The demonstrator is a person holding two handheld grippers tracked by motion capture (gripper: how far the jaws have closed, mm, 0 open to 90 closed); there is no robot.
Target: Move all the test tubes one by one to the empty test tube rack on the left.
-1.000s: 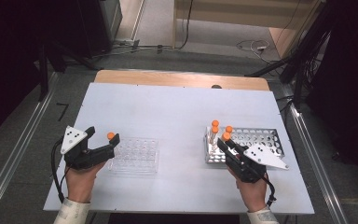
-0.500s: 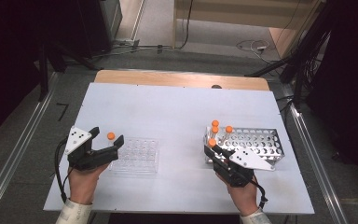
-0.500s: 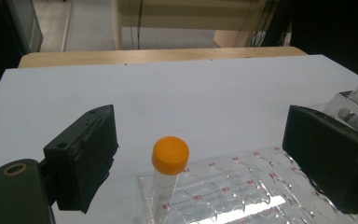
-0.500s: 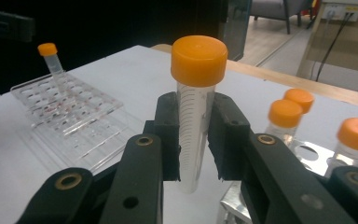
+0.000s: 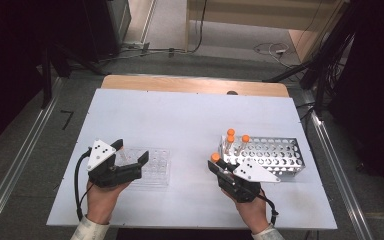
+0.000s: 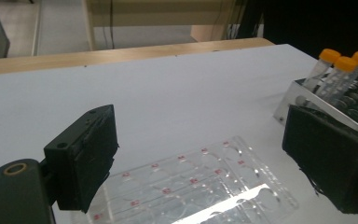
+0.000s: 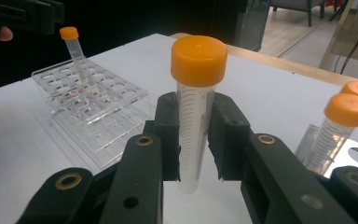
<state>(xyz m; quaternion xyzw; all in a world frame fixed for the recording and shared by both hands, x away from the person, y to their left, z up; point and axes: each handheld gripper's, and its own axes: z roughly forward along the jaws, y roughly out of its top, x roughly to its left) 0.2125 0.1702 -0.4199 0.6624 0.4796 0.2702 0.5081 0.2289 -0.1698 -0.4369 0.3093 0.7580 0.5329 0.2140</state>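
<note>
My right gripper point(image 5: 216, 164) is shut on a clear tube with an orange cap point(image 7: 198, 54), held upright just left of the metal rack point(image 5: 275, 155). Three more orange-capped tubes point(image 5: 237, 137) stand in that rack's left end. My left gripper point(image 5: 130, 152) hangs open over the clear plastic rack point(image 5: 156, 171), jaws wide apart point(image 6: 200, 135) with nothing between them. In the right gripper view one orange-capped tube point(image 7: 70, 33) stands at the far corner of the clear rack point(image 7: 98, 107).
Both racks sit on a white table point(image 5: 180, 115) with a wooden strip along its far edge point(image 5: 190, 84). Metal rails run down both sides of the table. Cables lie on the floor beyond it.
My right gripper has carried its tube left, away from the metal rack. My left gripper has shifted right over the clear rack, covering the orange cap seen beside it before.
</note>
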